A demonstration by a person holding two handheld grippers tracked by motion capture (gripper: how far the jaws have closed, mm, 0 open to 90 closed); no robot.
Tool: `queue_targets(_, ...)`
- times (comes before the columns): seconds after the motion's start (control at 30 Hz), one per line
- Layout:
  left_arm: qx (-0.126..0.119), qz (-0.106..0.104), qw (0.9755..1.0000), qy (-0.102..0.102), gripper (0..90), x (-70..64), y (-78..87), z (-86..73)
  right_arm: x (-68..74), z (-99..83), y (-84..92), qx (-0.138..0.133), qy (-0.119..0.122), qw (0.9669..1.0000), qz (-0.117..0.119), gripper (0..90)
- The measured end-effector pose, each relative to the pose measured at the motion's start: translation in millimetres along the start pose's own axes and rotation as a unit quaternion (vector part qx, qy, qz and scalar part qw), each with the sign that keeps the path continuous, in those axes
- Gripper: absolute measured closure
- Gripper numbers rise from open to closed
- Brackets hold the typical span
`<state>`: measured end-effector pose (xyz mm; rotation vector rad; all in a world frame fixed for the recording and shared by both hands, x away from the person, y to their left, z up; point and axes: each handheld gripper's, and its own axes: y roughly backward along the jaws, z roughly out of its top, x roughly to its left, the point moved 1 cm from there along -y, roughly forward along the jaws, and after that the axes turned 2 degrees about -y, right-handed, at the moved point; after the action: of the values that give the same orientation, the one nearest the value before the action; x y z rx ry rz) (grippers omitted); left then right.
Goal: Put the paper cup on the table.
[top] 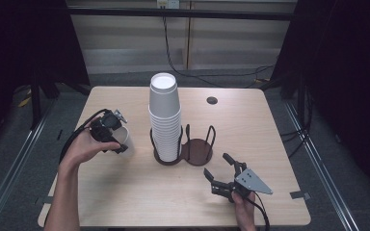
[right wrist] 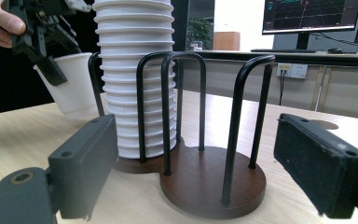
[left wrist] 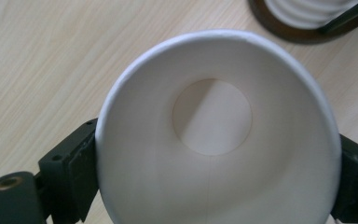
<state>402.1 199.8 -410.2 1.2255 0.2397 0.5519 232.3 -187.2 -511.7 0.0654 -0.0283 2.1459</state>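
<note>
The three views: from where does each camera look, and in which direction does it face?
High view: above the person's side, facing forward and down on the table; both forearms, left gripper and right gripper show.
Left gripper view: on the left gripper, looking down into the single cup between its jaws.
Right gripper view: low on the right gripper, facing level at the holder and cup stack.
All three share the stack; the single cup too.

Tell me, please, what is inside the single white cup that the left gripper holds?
The cup shows nothing inside: only its white wall and bare round bottom. The left gripper grips its rim from both sides. What lies under the cup is covered.
</note>
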Motion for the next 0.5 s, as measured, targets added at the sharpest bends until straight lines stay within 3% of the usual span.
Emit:
queue_targets(0.2,0.008,-0.005,1.0,0.0,9.5,1.3,-5.8,0.7,0.0,0.0,0.0,0.0,0.001,1.0,0.001,13.5)
queue_targets(0.37,0.029,-0.004,0.9996,-0.006,9.0,1.8,-10.7,1.3,-0.1,0.0,-0.1,0.0,0.0,1.0,0.001,13.5)
queue_targets(0.5,0.024,-0.004,0.9996,-0.013,8.5,-0.6,-17.1,2.0,-0.1,0.0,-0.1,0.0,0.0,1.0,0.001,13.5)
